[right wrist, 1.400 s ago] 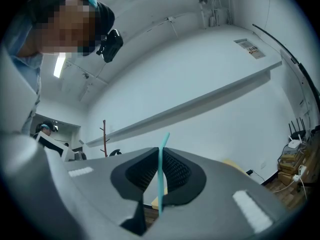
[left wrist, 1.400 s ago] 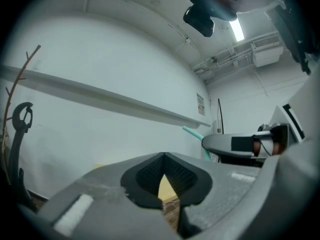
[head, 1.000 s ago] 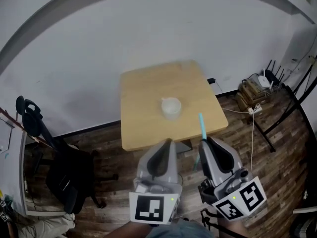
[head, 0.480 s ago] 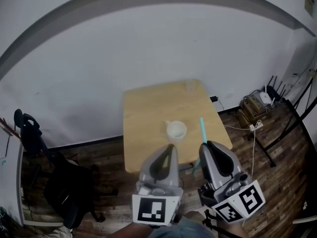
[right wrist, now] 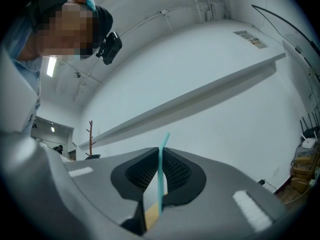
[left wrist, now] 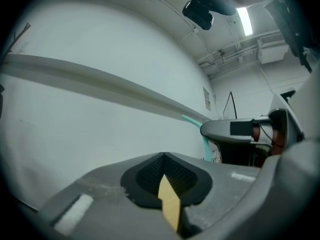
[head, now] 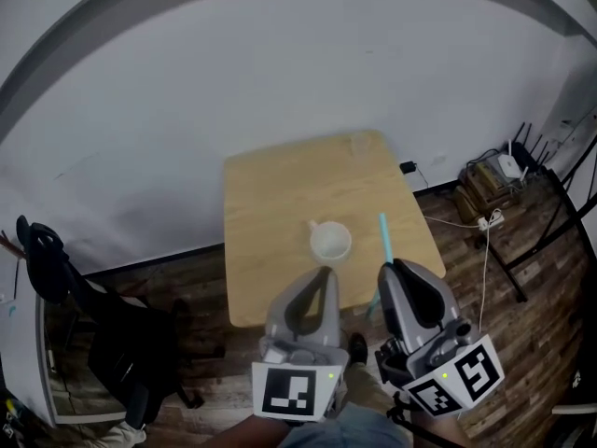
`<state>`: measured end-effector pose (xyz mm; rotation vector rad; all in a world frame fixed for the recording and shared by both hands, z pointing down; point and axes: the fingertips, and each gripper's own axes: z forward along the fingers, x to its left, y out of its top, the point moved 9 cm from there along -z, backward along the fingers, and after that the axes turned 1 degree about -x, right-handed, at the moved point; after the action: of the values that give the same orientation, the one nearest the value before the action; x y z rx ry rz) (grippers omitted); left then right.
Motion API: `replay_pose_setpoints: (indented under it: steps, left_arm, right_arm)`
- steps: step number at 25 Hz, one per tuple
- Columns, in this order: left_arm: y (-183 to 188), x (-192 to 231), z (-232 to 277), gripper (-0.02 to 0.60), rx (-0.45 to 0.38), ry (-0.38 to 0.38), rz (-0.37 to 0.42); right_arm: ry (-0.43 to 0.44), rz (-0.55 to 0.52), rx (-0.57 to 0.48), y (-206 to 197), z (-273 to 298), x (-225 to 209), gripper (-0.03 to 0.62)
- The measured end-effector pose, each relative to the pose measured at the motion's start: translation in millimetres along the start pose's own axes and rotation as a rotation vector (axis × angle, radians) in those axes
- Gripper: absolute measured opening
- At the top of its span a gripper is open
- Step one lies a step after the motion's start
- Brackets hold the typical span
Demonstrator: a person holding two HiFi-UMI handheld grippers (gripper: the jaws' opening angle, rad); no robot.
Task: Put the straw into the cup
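A white cup [head: 330, 241] stands near the middle of a small wooden table [head: 270, 203]. My right gripper [head: 389, 266] is shut on a teal straw [head: 383, 237], which sticks up past its jaws, just right of the cup in the head view. In the right gripper view the straw [right wrist: 161, 174] stands upright between the closed jaws. My left gripper [head: 324, 271] is held beside it, below the cup in the picture, its jaws shut with nothing in them. In the left gripper view the straw [left wrist: 202, 134] and the right gripper show at the right.
A clear glass [head: 360, 142] sits at the table's far right corner. A white wall runs behind the table. A black chair [head: 126, 339] stands at the lower left, and cables, a router [head: 512, 164] and a dark metal frame [head: 550, 231] lie at the right on the wooden floor.
The view has shifted: the table and cup now sit lower and closer to my grippers than a second ago. Both grippers keep their pose, with the straw still held.
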<state>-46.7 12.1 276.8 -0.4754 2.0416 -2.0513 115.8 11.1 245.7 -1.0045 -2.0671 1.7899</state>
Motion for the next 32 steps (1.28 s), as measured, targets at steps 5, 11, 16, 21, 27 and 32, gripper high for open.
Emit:
replay_pose_setpoints:
  steps: [5, 11, 16, 21, 27, 32]
  left_arm:
    - [-15, 5, 35, 0.017, 0.041, 0.020, -0.011]
    - [-29, 5, 81, 0.017, 0.093, 0.067, -0.001]
    - [-24, 4, 120, 0.017, 0.094, 0.128, 0.016]
    - [-10, 6, 142, 0.017, 0.051, 0.206, 0.027]
    - [12, 20, 143, 0.017, -0.020, 0.294, 0.049]
    - [20, 36, 137, 0.017, -0.050, 0.351, 0.061]
  right_arm:
    - [0.009, 0.052, 0.026, -17, 22, -36, 0.032]
    - [0.045, 0.086, 0.067, -28, 50, -81, 0.032]
    - [0.119, 0.108, 0.082, -22, 81, -115, 0.032]
    - [0.209, 0.121, 0.080, -14, 110, -134, 0.032]
    - [0.298, 0.119, 0.055, -1, 137, -133, 0.032]
    - [0.354, 0.104, 0.025, 4, 159, -125, 0.032]
